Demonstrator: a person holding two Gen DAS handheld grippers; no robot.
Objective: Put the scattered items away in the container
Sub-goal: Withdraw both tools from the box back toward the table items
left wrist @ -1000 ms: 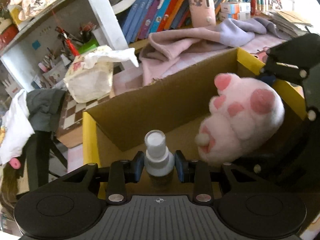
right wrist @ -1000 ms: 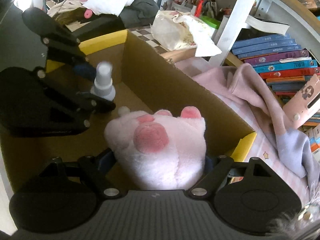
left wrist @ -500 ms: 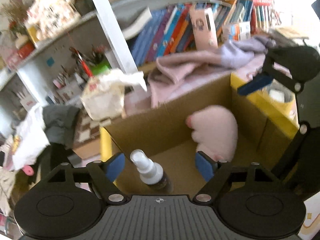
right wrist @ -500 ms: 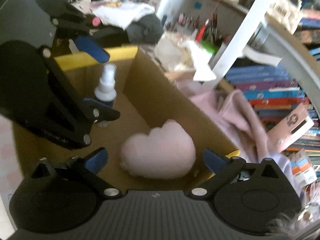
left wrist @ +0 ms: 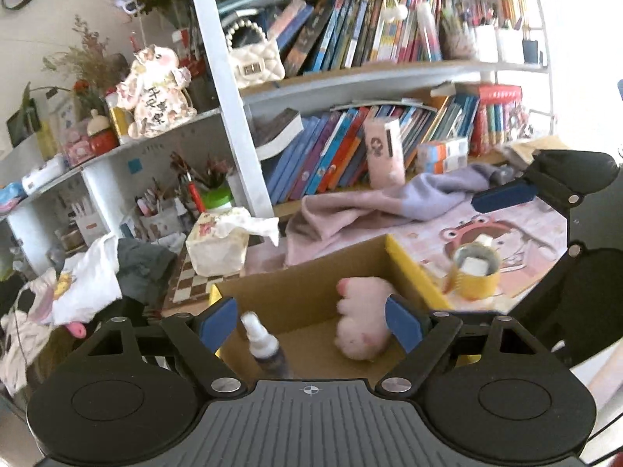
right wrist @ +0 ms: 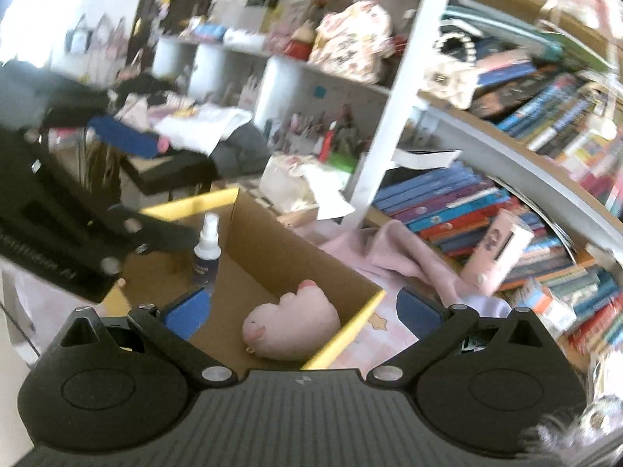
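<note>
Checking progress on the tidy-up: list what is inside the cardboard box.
Inside the box: a spray bottle standing upright and a pink plush paw. The near floor is hidden.

My left gripper (left wrist: pixel 309 321) is opening its jaws with nothing pinched. My right gripper (right wrist: pixel 303 309) is wide apart and holds nothing. Both tilt down.

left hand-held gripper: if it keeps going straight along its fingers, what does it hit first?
Probably the cardboard box. The left hand-held gripper, jaws opening and empty, points into it between the spray bottle and pink plush paw, so likely the box's floor or far wall. Depth is unclear.
</note>
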